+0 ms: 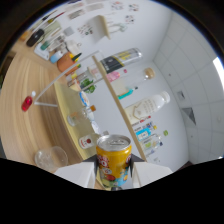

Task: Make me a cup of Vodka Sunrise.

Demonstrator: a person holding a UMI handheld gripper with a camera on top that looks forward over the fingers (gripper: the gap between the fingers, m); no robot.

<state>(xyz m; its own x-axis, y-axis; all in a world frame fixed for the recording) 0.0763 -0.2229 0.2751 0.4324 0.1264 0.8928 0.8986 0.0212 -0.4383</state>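
Observation:
A yellow-orange drink can (114,159) with a silver pull-tab top fills the space between my fingers. My gripper (114,170) is shut on it, a white finger (75,176) pressing at either side. A clear empty glass (50,158) stands on the wooden table (20,80) just beside the can. Beyond the fingers, a wooden shelf (112,87) holds a clear bottle with a black label (120,60) and a white bottle (148,107). The whole scene appears tilted.
More small bottles and packets (147,132) sit on the shelf near the can. A stemmed glass (75,118), a red-topped item (27,103), a thin wire stand (50,90) and an orange pot with utensils (65,62) stand on the table. A white wall (185,60) lies behind.

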